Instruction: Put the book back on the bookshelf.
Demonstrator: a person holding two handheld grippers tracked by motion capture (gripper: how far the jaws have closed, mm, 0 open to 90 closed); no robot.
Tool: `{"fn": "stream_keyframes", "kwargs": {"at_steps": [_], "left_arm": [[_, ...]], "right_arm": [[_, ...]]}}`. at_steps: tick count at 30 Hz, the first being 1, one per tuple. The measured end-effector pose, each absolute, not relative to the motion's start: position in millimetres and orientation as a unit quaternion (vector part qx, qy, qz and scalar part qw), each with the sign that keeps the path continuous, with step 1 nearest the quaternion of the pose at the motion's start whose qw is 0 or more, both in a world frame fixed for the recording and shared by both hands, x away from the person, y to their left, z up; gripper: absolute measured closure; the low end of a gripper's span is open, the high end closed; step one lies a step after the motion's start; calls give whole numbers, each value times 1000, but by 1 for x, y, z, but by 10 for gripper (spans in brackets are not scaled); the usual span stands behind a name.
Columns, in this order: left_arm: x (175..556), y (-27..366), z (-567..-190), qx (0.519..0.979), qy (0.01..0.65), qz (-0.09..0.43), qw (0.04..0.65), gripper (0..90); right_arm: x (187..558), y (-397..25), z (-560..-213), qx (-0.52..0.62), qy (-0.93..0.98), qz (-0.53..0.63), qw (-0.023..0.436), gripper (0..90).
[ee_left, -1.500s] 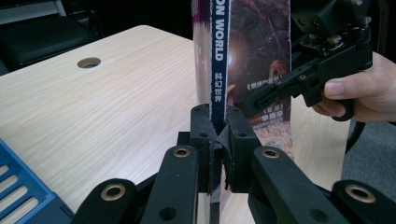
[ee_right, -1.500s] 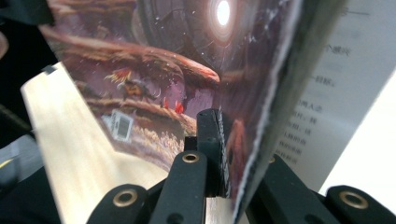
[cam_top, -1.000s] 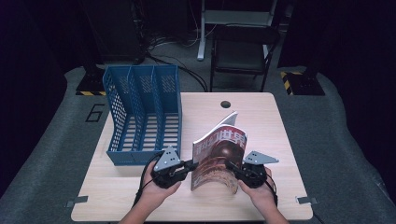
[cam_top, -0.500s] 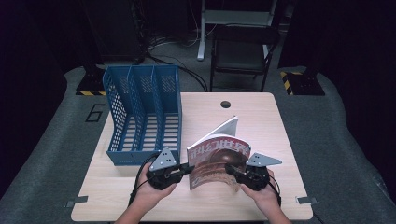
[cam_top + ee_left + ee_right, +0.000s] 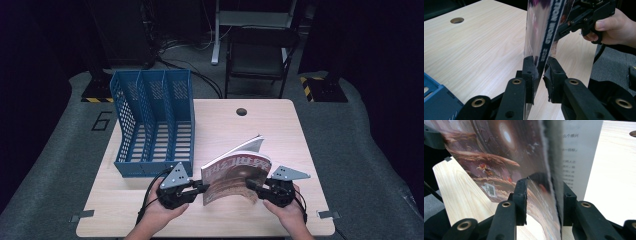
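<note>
A magazine (image 5: pixel 234 175) with a dark reddish cover stands on edge above the front of the wooden table (image 5: pixel 220 125), held from both sides. My left gripper (image 5: pixel 201 187) is shut on its spine side, and in the left gripper view the jaws (image 5: pixel 539 62) pinch the spine of the magazine (image 5: pixel 545 27). My right gripper (image 5: pixel 251 184) is shut on the open page edge; in the right gripper view the gripper (image 5: pixel 544 183) clamps the cover (image 5: pixel 499 157) and most pages. One white text page (image 5: pixel 579 152) fans loose beyond the jaws.
A blue three-slot file holder (image 5: pixel 155 120) stands at the table's left, slots facing up and forward. A round cable hole (image 5: pixel 242 111) sits near the far edge. A black chair (image 5: pixel 260 50) and cables lie beyond the table.
Both grippers and the magazine have drifted a little toward the table's front edge. The grip on both sides is unchanged.
</note>
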State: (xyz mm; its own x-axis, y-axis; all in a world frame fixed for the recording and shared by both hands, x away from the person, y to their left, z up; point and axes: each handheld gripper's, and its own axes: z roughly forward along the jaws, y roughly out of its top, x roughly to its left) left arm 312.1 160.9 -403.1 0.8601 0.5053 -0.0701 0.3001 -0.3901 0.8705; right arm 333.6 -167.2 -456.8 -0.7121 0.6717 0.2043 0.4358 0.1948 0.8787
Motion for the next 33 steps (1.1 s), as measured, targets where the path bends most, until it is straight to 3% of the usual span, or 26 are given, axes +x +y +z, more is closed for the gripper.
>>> {"fn": "stream_keyframes", "kwargs": {"at_steps": [13, 33], "left_arm": [[319, 144, -383, 830, 246, 80, 495, 639], [330, 137, -375, 824, 258, 84, 497, 738]], "right_arm": [[326, -169, -456, 362, 764, 522, 114, 662], [325, -167, -457, 365, 765, 520, 109, 662]]}}
